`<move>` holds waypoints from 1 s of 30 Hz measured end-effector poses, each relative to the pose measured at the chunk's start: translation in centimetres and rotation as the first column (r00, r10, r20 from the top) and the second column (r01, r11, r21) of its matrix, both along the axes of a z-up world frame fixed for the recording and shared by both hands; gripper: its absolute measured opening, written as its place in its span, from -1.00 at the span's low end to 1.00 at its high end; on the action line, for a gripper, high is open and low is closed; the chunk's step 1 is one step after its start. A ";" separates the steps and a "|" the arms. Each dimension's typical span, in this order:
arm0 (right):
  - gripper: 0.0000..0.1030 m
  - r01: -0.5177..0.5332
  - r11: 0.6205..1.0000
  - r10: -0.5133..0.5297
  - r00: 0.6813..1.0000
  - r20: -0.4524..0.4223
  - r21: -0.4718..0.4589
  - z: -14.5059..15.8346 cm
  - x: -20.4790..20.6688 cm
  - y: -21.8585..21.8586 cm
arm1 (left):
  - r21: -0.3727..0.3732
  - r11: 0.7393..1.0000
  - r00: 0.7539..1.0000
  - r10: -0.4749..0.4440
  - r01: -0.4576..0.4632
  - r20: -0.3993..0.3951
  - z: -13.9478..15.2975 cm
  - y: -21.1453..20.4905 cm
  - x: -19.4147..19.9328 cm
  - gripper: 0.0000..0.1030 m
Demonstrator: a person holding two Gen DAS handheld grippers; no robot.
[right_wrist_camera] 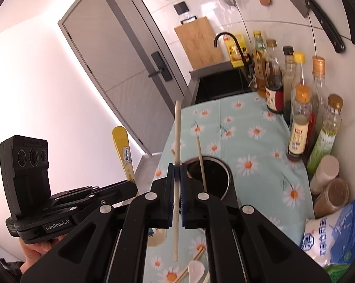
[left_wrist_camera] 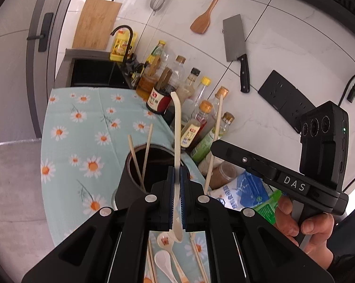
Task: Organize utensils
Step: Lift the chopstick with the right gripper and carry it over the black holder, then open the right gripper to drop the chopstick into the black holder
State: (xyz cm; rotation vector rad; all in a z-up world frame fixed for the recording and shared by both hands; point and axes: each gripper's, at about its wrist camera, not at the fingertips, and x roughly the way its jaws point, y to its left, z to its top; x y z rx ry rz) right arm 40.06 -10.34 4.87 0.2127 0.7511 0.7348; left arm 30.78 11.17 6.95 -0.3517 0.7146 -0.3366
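My left gripper [left_wrist_camera: 176, 173] is shut on a cream spoon [left_wrist_camera: 177, 127], held upright by its handle, bowl end down, just in front of the black utensil holder [left_wrist_camera: 130, 184]. Two chopsticks [left_wrist_camera: 144, 155] stand in the holder. My right gripper [right_wrist_camera: 176, 171] is shut on a single chopstick [right_wrist_camera: 177, 141], held upright just left of the holder [right_wrist_camera: 215, 176], which has one chopstick [right_wrist_camera: 201, 162] showing in it. The left gripper [right_wrist_camera: 120, 188] appears in the right wrist view with the yellowish spoon [right_wrist_camera: 123, 148]. Loose spoons [left_wrist_camera: 164, 261] and chopsticks [left_wrist_camera: 198, 259] lie on the cloth below.
The floral tablecloth [left_wrist_camera: 83, 122] covers the counter. Sauce bottles [left_wrist_camera: 191, 108], jars and a blue salt bag [right_wrist_camera: 338, 233] line the wall side. A black sink [right_wrist_camera: 222, 85] with tap lies beyond. A cleaver [left_wrist_camera: 236, 47] and wooden spatula [left_wrist_camera: 205, 16] hang on the wall.
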 end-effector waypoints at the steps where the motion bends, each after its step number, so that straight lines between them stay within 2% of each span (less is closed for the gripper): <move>1: -0.89 0.009 1.000 -0.009 1.000 0.006 0.007 0.2 0.2 -0.1 | 0.004 1.000 1.000 0.005 -0.005 0.008 0.2 0.1 0.5 -0.94; 13: -0.89 0.086 0.994 -0.089 0.994 0.060 0.062 1.8 4.0 -0.6 | 0.012 0.999 0.998 0.043 -0.044 0.054 0.7 1.6 3.7 -0.94; 16: -0.89 0.114 0.990 -0.118 0.992 0.045 0.083 1.5 5.1 -0.8 | 0.010 0.999 0.997 0.044 -0.045 0.064 0.7 1.7 4.3 -0.94; 20: -0.89 0.126 0.988 -0.129 0.991 0.023 0.091 0.8 6.3 -0.8 | 0.050 0.997 0.996 0.046 -0.051 0.083 0.6 0.9 5.1 -0.94; 23: -0.89 0.125 0.988 -0.126 0.992 0.005 0.087 0.0 6.8 -0.5 | 0.083 0.995 0.996 0.042 -0.049 0.076 0.2 0.2 5.7 -0.93; 30: -0.89 0.122 0.991 -0.120 0.992 -0.038 0.056 -1.6 7.2 -0.1 | 0.086 0.996 0.999 0.028 -0.029 0.020 -1.8 -0.5 6.6 -0.93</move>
